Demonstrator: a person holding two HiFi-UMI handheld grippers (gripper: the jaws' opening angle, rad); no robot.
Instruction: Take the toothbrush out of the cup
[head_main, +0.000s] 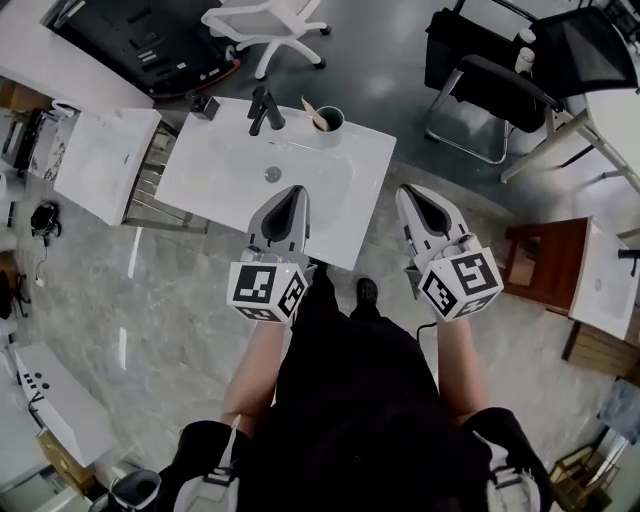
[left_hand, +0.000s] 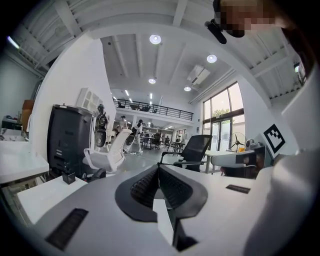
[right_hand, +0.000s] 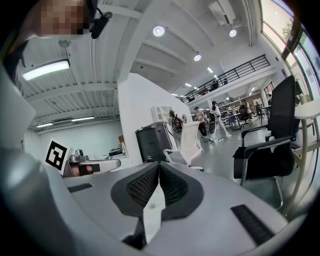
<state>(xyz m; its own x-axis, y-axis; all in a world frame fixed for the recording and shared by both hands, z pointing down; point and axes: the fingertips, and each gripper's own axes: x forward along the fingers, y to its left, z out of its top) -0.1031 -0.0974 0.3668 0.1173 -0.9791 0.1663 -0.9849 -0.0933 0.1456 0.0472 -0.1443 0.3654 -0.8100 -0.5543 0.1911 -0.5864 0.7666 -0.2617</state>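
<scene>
In the head view a dark cup (head_main: 329, 120) stands at the far right corner of the white washbasin top (head_main: 225, 175), with a light toothbrush (head_main: 315, 113) leaning out of it to the left. A black faucet (head_main: 265, 109) is just left of the cup. My left gripper (head_main: 298, 190) hangs over the basin's near edge, shut and empty, well short of the cup. Off the basin's right side my right gripper (head_main: 408, 190) is over the floor, also shut with nothing in it. Both gripper views look level across the room at shut jaws, left (left_hand: 159, 167) and right (right_hand: 159, 165); neither shows the cup.
A second white basin unit (head_main: 105, 160) stands to the left, and a small black block (head_main: 203, 105) sits at the basin's far left corner. Beyond are a white office chair (head_main: 265, 25) and a black chair (head_main: 495, 85). A brown wooden table (head_main: 545, 262) is at right.
</scene>
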